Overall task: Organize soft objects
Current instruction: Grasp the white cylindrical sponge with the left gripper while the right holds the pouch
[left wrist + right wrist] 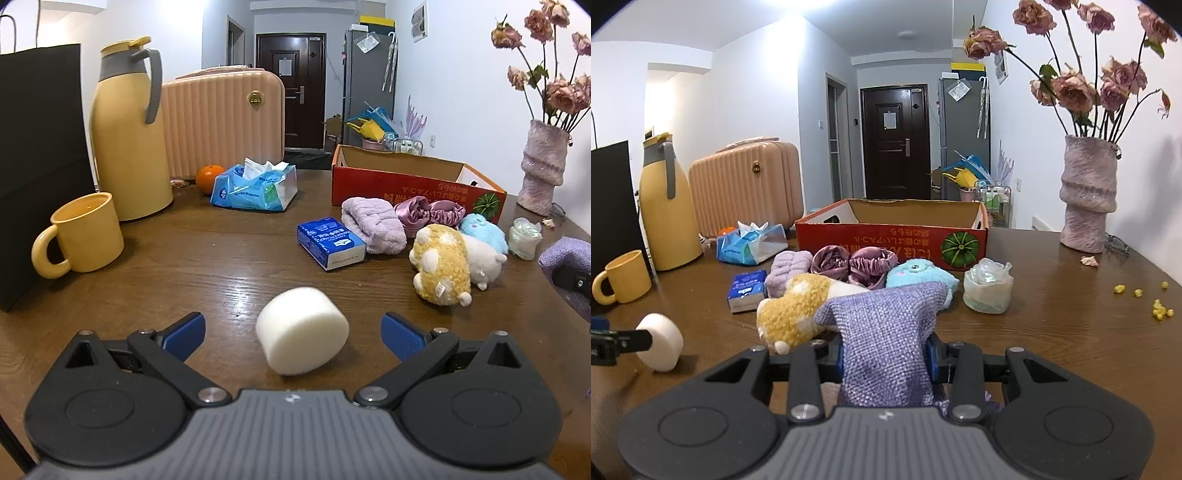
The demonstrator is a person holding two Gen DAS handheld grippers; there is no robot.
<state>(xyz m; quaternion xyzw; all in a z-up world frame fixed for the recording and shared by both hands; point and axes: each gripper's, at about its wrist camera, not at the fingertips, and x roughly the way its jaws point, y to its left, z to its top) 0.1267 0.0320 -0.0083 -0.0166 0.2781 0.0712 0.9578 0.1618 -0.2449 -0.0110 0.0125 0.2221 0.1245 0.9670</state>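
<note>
A white round sponge (303, 330) lies on the wooden table between the wide-apart blue pads of my left gripper (293, 326), which is open and not touching it. My right gripper (886, 356) is shut on a purple woven cloth (886, 332), held just above the table in front of the pile of soft things. The pile holds a yellow plush (792, 312), a blue plush (916, 275), a lilac towel (786, 269) and a satin scrunchie (853, 264). Behind them stands the open red cardboard box (886, 240). The sponge (663, 345) also shows at the left of the right wrist view.
A blue tissue pack (330, 242) lies left of the pile and a clear plastic bundle (988, 290) right of it. A yellow mug (83, 236), a yellow thermos (127, 136), a tissue bag (255, 186) and an orange (208, 177) stand at the left, and a flower vase (1087, 199) at the far right.
</note>
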